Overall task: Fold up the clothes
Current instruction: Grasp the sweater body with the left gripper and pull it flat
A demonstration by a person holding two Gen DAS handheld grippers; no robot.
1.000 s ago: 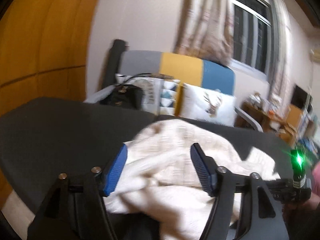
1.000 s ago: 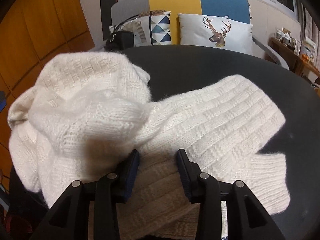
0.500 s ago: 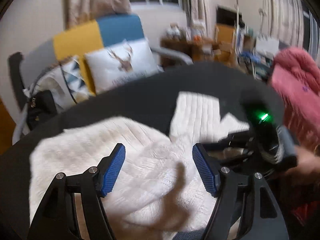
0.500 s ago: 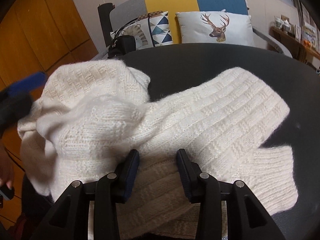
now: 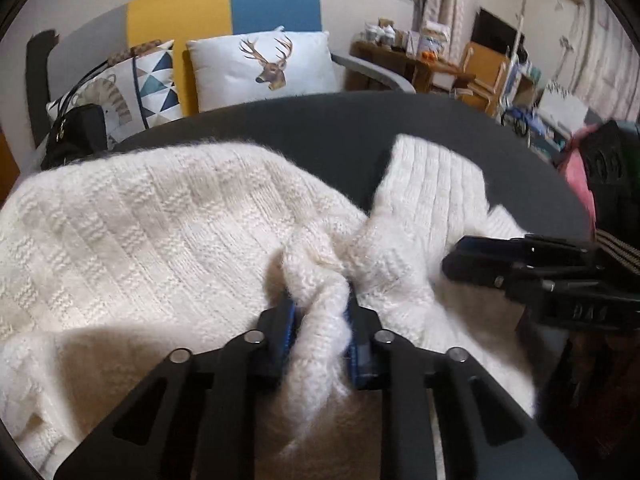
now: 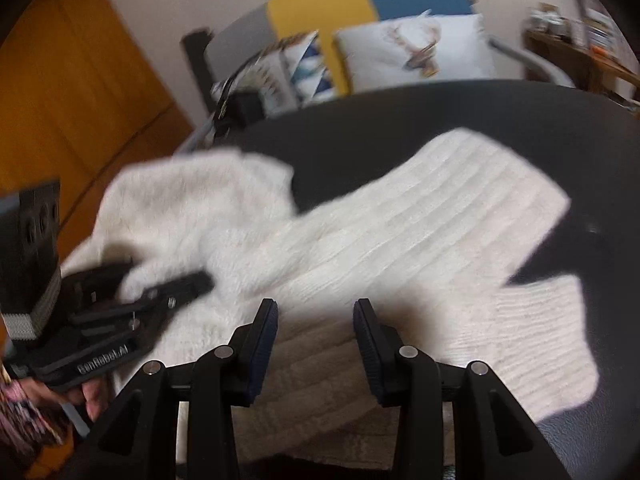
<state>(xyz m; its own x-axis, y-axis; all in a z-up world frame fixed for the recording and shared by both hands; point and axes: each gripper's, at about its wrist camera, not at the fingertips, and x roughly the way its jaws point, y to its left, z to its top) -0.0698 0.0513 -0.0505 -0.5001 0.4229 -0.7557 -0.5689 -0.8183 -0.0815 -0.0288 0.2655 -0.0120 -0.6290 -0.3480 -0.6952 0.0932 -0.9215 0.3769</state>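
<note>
The left gripper point(image 5: 320, 312) has just been closing and now clamps a bunched fold of the white sweater point(image 5: 168, 232) on the dark worktop point(image 5: 340, 128), ready to fold, while the right gripper point(image 6: 316, 320), beside it, hovers with fingers apart.

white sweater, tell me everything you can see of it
The white sweater is a fluffy cream knit with ribbed bands, lying rumpled and only partly spread on the dark grey table. One sleeve stretches out flat. The left hand-held gripper has just closed on a bunched fold; the right hand-held gripper sits over the sweater's near edge, jaws apart.
</note>
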